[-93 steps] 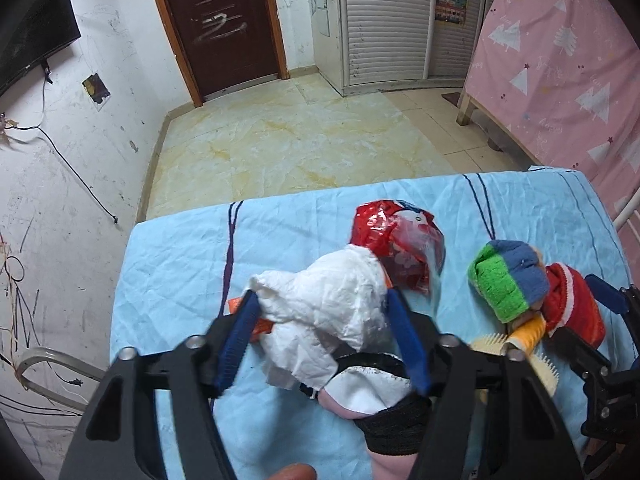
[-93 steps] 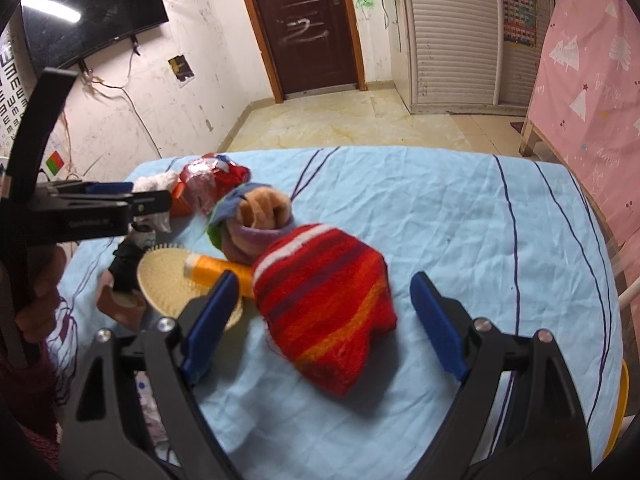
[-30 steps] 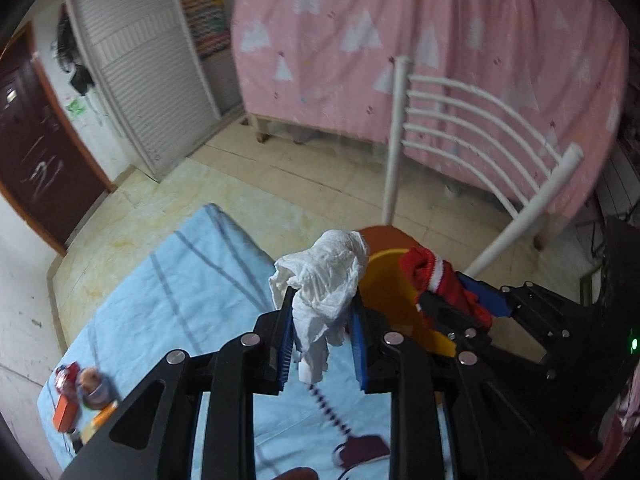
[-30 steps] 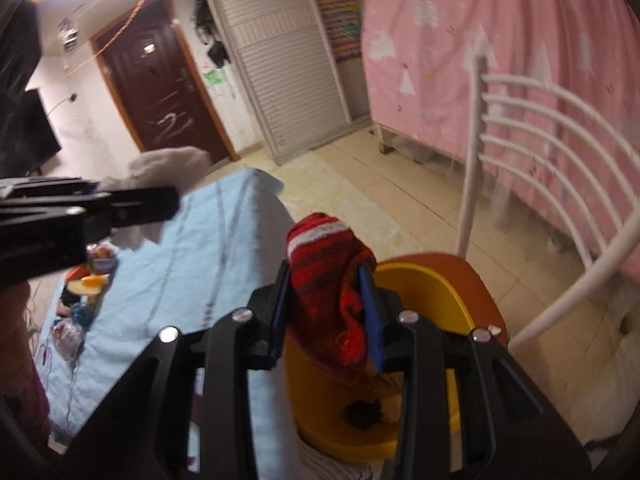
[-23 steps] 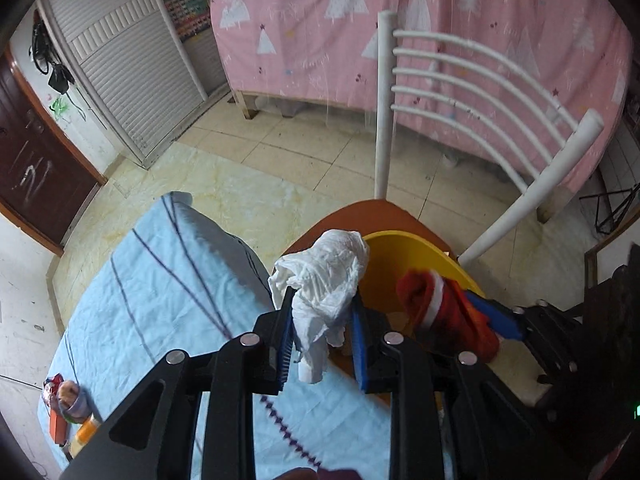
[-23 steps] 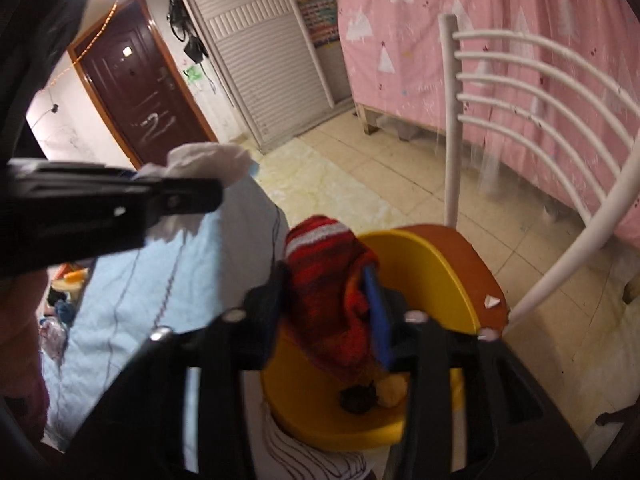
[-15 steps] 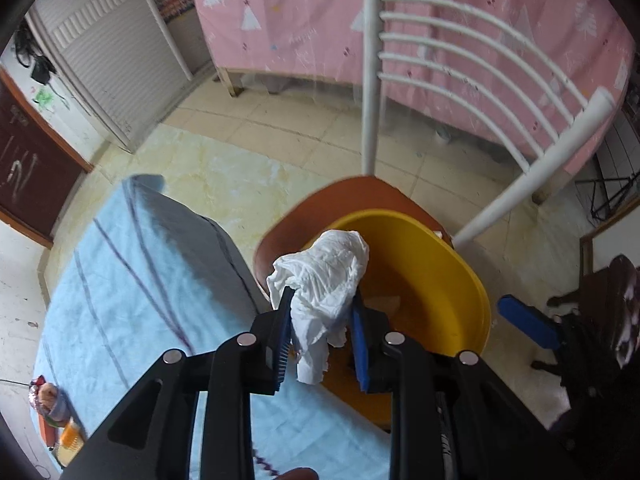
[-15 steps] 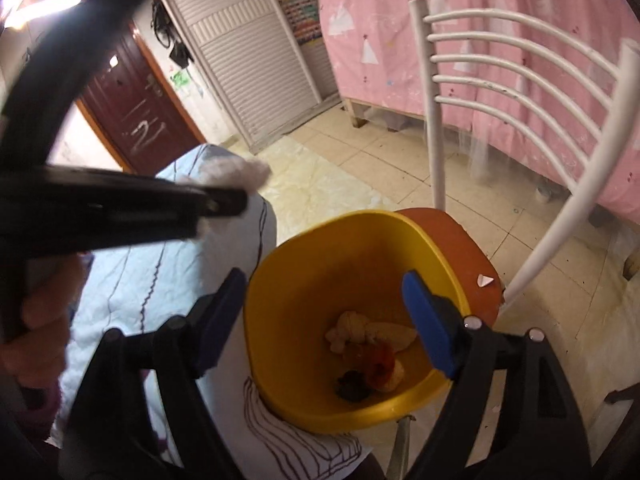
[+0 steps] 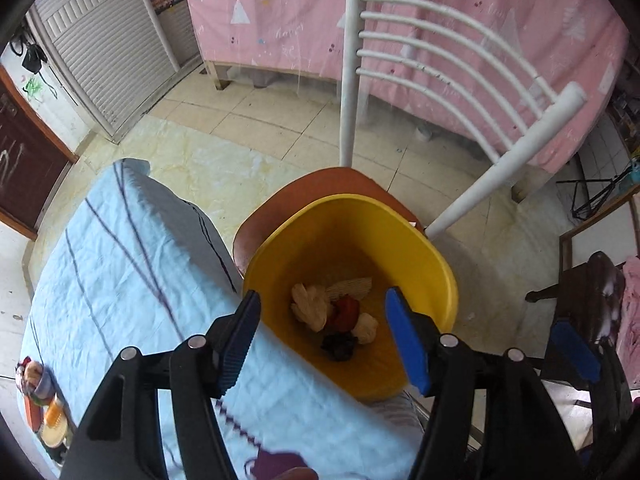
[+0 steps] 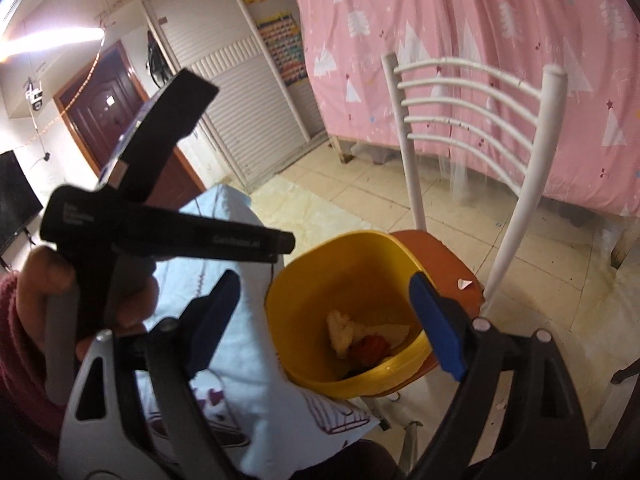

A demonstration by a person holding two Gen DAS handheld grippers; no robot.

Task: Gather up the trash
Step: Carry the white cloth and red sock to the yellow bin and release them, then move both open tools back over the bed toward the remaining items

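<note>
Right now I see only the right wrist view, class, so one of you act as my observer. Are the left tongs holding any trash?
Observer: No. The left tongs have just been opening, nothing is between their pads, and they hang over the yellow bin.
Operator: The rim hides part of the bin's bottom from me. What lies there?
Observer: A dark lump lies nearest the tongs, next to a red piece and pale pieces.
Operator: Is anything on the table's other end?
Observer: Yes, a small cluster of things sits at the far end of the blue cloth.
</note>
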